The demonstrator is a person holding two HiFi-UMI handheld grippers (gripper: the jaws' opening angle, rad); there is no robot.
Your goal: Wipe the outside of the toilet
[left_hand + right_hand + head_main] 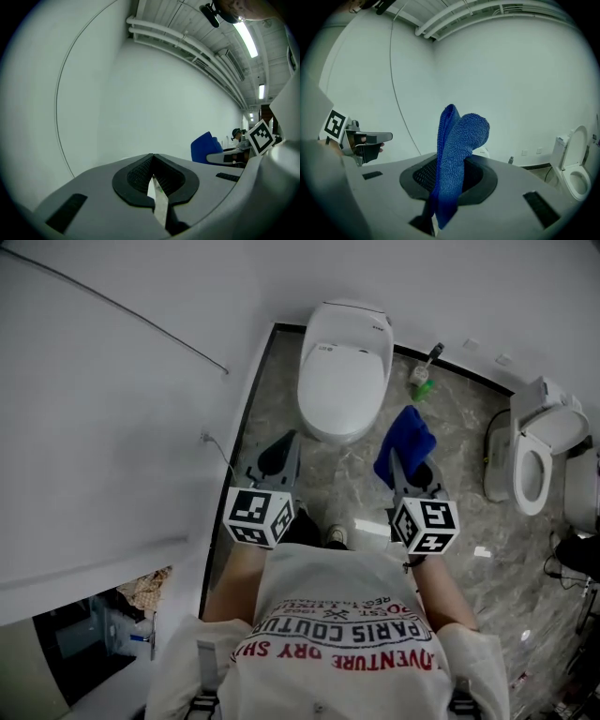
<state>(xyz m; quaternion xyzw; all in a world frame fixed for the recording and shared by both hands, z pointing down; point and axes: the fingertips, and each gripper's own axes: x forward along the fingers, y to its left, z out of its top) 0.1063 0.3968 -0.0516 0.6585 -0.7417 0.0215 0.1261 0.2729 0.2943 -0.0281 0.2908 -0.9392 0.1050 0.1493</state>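
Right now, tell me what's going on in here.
A person stands in a tiled bathroom with a gripper in each hand, facing a white toilet whose lid is down. The right gripper is shut on a blue cloth, held up short of the toilet and not touching it. The left gripper is shut with nothing in it. A second toilet, lid up, stands off to the right. No wiping contact yet.

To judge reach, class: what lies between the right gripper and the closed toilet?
Head view: the blue cloth in the right gripper, then bare floor.
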